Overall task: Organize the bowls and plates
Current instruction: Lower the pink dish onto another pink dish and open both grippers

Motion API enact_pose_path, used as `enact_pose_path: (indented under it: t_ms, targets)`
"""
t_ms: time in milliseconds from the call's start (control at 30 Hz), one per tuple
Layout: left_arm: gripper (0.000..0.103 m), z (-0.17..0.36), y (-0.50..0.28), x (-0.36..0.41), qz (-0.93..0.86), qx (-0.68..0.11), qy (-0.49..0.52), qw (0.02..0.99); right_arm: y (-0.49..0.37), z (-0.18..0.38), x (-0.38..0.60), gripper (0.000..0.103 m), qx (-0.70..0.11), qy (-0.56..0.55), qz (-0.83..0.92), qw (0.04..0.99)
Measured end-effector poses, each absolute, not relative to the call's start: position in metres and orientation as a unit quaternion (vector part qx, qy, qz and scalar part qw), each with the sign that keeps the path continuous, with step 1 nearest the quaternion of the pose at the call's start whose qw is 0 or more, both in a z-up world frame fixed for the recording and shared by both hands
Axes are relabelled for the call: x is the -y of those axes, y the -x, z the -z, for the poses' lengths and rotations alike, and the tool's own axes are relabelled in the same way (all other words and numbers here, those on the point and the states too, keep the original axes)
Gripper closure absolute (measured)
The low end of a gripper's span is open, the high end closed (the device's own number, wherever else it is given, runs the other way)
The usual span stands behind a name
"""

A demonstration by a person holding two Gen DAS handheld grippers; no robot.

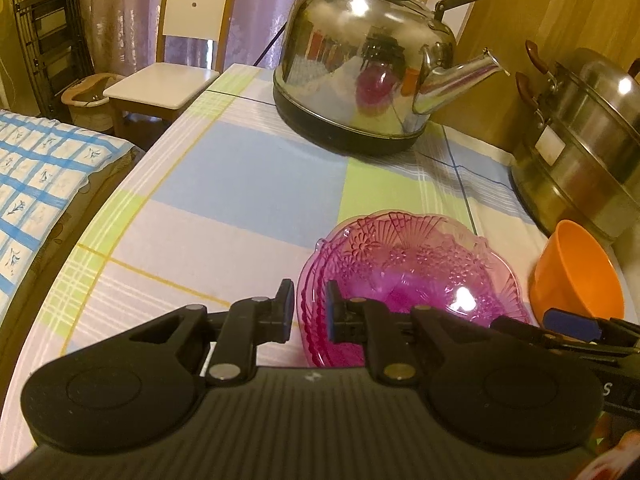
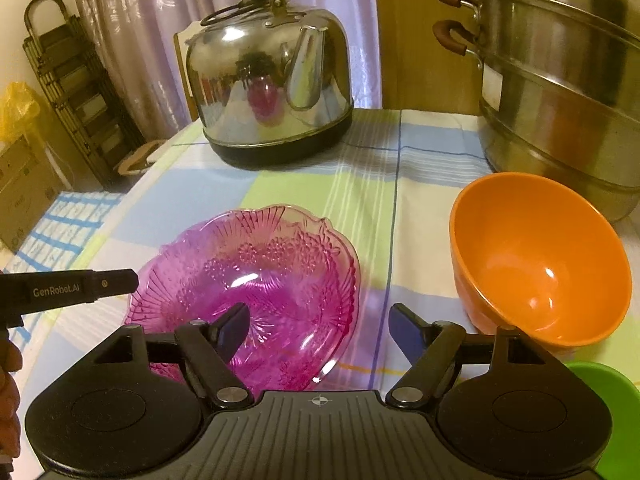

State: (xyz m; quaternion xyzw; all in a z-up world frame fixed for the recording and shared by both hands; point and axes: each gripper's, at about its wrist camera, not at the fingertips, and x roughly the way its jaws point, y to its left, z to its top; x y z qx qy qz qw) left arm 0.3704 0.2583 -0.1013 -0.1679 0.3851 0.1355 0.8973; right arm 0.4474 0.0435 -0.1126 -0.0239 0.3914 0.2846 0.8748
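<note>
Sitting on a checked tablecloth (image 2: 280,184), w/ kettle (image 2: 268,92) and steamer pot (image 2: 560,92) behind: pink glass dish (image 2: 256,280), orange bowl (image 2: 536,256) just beside it at right. Left gripper (image 1: 308,308) pinches dish's near rim. Right gripper (image 2: 320,326) stands wide open, empty, one finger over dish. Best next, judging: keep dish steady, right takes orange bowl by rim, nests it slowly.

my pink glass bowl (image 2: 256,280), see-through with pressed flowers and fan ribs, sits upright on the checked cloth, scalloped rim up. my orange bowl (image 2: 536,256), plain and glossy, stands upright just to its right, apart from it. a green rim (image 2: 608,400) peeks nearer, cut off.
</note>
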Motion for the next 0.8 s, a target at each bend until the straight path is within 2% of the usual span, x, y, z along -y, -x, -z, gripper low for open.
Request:
enact_pose_path:
  t_ms: [800]
  targets:
    - [0.084,0.078,-0.343,-0.253,-0.113,-0.364,0.177,0.907,-0.420,0.073,-0.018,0.027,-0.376,-0.032,-0.296,0.878]
